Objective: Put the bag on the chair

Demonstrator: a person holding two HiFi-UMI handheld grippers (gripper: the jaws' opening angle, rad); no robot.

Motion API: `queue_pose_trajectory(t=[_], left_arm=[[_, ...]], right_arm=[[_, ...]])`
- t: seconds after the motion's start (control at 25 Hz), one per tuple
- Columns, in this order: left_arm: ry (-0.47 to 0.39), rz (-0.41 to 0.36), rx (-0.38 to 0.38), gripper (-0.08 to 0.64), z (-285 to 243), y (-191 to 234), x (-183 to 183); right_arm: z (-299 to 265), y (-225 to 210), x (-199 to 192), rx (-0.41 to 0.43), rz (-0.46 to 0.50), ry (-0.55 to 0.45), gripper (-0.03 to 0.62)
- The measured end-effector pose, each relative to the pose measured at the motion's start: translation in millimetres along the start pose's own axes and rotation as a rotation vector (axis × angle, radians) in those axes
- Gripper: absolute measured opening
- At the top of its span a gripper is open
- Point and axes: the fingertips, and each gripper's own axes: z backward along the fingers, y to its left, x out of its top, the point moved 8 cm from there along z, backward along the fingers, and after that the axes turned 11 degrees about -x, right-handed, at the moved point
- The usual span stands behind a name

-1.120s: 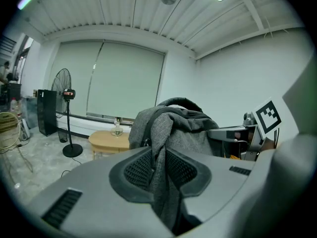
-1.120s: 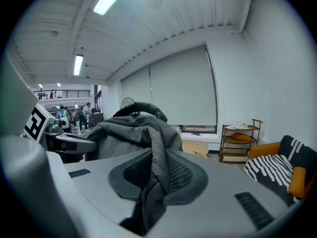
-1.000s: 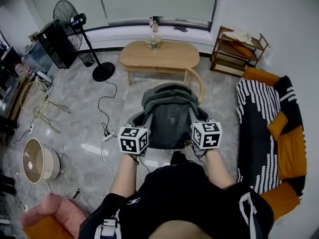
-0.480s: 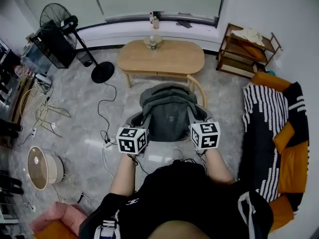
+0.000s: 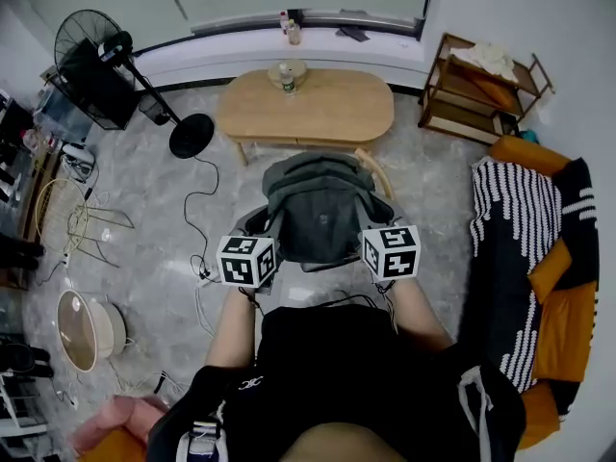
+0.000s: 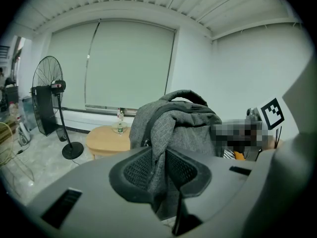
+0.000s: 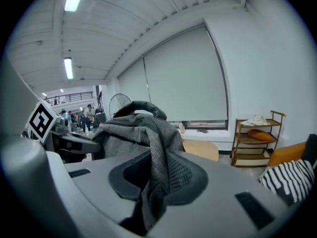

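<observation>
left gripper (image 6: 158,170) fingers pinch grey bag (image 5: 318,210) fabric; right gripper (image 7: 151,175) fingers pinch other side

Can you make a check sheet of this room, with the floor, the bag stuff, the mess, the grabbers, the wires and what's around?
Surface: grey stone floor; no worktop in use.
Job's things: grey bag hangs between both grippers; wooden chair shows just past it.
Clutter: bottle on the oval table.
Grippers: left gripper and right gripper each shut on bag fabric.
Cables: black cable loose on the floor.
Surroundings: fan, shelf, sofa.
</observation>
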Motion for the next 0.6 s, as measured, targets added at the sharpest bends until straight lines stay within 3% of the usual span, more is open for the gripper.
queue_pose_trajectory(t=[0.32,0.6], left_arm=[[0.023,0.006,-0.035,0.092,-36,53,19],[0.104,-0.061,-0.199,0.092,-105,143,41]], right_arm=[[-49,7,7,-0.033,-0.031,0.019,0.080],[-124,22,2,-0.178,-0.111,0.065,0.081]])
